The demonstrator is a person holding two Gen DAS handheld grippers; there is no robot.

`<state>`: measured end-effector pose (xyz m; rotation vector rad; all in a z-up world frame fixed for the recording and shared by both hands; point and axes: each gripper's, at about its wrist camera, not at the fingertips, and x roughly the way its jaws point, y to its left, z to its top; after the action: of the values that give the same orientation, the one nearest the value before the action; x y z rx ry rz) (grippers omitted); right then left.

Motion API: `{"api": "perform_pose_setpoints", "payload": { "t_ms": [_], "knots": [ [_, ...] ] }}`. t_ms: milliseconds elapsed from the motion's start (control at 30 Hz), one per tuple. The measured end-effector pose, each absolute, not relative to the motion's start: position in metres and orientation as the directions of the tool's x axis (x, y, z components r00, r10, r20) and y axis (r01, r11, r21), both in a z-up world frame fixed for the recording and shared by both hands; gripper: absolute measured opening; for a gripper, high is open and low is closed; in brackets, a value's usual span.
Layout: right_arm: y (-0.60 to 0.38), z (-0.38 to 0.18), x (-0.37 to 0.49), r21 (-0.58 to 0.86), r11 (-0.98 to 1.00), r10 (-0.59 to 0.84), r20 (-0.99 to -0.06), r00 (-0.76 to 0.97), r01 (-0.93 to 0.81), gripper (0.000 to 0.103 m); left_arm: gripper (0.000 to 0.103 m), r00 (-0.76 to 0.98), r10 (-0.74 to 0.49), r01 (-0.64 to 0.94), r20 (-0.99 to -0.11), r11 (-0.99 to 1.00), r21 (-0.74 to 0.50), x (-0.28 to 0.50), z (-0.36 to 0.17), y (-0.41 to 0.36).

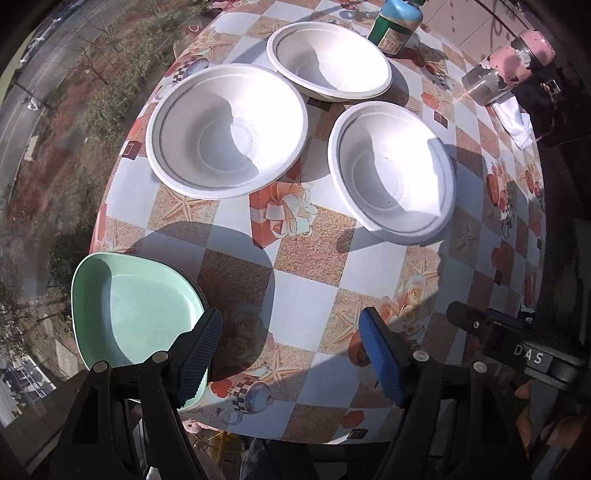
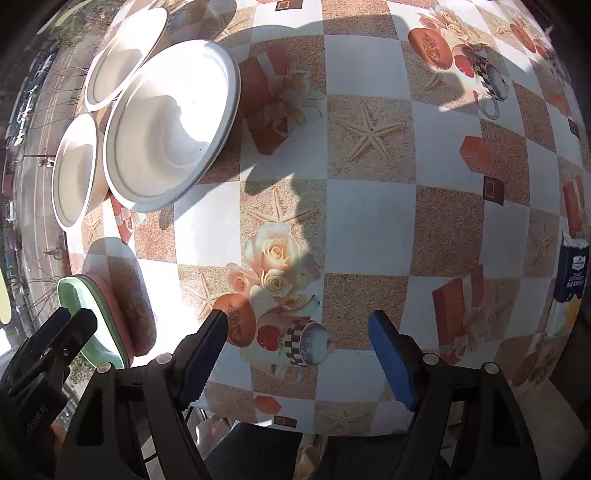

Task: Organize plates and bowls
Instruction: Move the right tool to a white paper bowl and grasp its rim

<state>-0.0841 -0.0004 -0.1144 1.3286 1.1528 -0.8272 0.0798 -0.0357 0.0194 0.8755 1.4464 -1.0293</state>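
Three white bowls stand on the patterned table: a left one [image 1: 225,129], a far one [image 1: 328,61] and a right one [image 1: 391,173]. They also show in the right wrist view, the nearest [image 2: 170,125] at upper left. A mint green plate [image 1: 136,310] lies at the table's near left corner, and shows in the right wrist view [image 2: 92,317] stacked on a pink plate [image 2: 125,314]. My left gripper [image 1: 291,332] is open and empty, its left finger over the plate's right edge. My right gripper [image 2: 295,332] is open and empty above the tablecloth.
A green bottle with a blue top [image 1: 395,26] stands behind the far bowl. A pink and metal flask [image 1: 506,66] lies at the far right on a white cloth [image 1: 517,122]. A blue and white packet [image 2: 570,266] sits at the table's right edge.
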Motion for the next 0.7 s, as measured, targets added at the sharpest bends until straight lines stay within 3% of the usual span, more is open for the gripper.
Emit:
{"api": "perform_pose_setpoints", "payload": {
  "t_ms": [233, 700],
  "knots": [
    [-0.05, -0.078, -0.085, 0.272, 0.19, 0.069, -0.962, 0.263, 0.943, 0.079, 0.079, -0.193, -0.06, 0.844, -0.979, 0.498, -0.196, 0.081, 0.01, -0.056],
    [-0.13, -0.072, -0.04, 0.246, 0.339, -0.001, -0.965, 0.262, 0.908, 0.079, 0.079, -0.141, -0.052, 0.759, -0.989, 0.636, -0.141, 0.087, -0.024, -0.094]
  ]
}}
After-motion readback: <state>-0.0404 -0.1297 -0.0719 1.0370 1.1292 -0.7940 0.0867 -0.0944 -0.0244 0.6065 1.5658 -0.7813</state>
